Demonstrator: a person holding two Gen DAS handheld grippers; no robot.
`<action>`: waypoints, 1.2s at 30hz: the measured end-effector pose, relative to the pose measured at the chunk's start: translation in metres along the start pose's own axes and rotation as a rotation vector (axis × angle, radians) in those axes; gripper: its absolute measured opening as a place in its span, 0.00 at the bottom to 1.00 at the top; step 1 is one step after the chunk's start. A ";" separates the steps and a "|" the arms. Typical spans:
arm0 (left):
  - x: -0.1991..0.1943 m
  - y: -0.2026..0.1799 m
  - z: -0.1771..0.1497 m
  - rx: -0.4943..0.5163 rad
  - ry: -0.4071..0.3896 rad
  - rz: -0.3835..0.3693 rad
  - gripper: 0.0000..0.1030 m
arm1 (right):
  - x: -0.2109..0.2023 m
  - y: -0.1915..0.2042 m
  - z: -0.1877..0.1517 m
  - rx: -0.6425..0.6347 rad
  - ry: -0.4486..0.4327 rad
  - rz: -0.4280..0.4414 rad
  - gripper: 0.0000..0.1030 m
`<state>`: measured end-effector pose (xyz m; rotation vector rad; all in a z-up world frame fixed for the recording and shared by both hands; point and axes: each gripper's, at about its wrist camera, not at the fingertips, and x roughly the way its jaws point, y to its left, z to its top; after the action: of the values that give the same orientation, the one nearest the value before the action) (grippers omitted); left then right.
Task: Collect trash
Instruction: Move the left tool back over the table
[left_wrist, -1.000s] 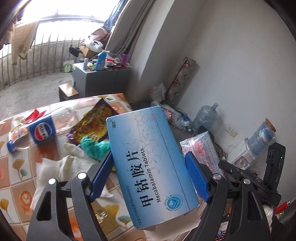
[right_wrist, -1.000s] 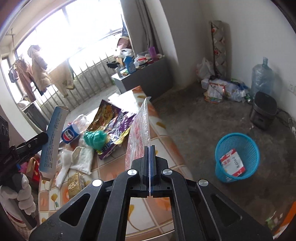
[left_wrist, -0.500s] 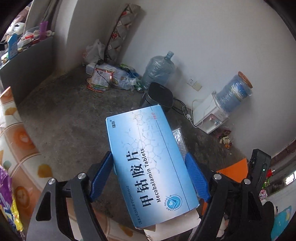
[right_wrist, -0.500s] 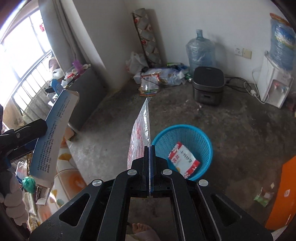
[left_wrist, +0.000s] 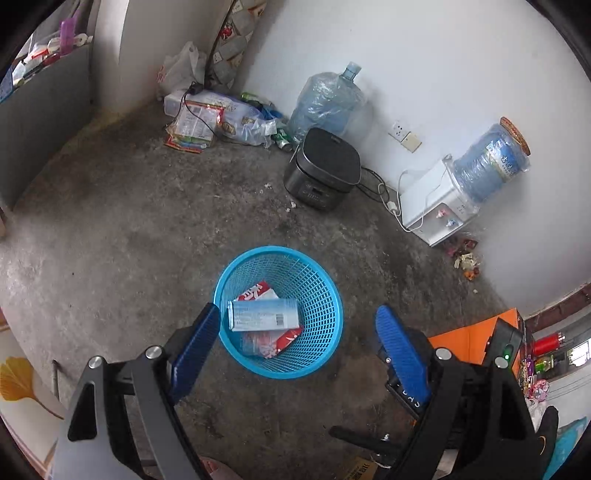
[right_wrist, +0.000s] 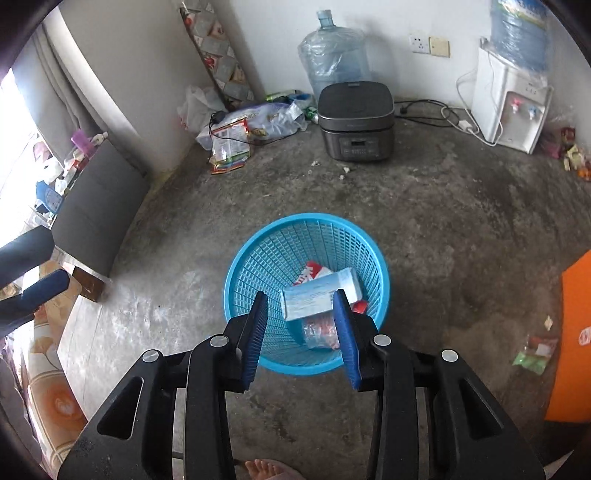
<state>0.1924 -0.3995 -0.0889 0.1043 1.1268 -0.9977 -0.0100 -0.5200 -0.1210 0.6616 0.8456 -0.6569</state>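
left claw (left_wrist: 295, 345) spread, empty | blue mesh basket (left_wrist: 325, 295) on floor holds light, stiff tablet box (left_wrist: 263, 314) atop crinkly, slippery clear wrapper (right_wrist: 319, 334); pinch box across narrow sides | right claw (right_wrist: 301, 334) spread, empty above basket

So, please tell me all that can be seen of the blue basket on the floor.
The blue basket is round, of plastic lattice, wider at its rim, and stands upright on the concrete floor. Inside lie a pale blue box, a red and white packet and a clear wrapper. Nothing grips it.
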 end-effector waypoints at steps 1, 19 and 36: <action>-0.011 0.002 0.000 0.003 -0.024 0.000 0.82 | -0.004 0.004 0.001 -0.006 -0.013 0.000 0.37; -0.294 0.039 -0.066 0.026 -0.488 0.046 0.94 | -0.190 0.126 -0.044 -0.341 -0.568 0.082 0.92; -0.465 0.136 -0.255 -0.185 -0.614 0.396 0.94 | -0.233 0.252 -0.117 -0.553 -0.282 0.667 0.92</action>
<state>0.0790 0.1003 0.1038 -0.1207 0.5935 -0.5094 0.0083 -0.2179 0.0795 0.2993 0.4606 0.0974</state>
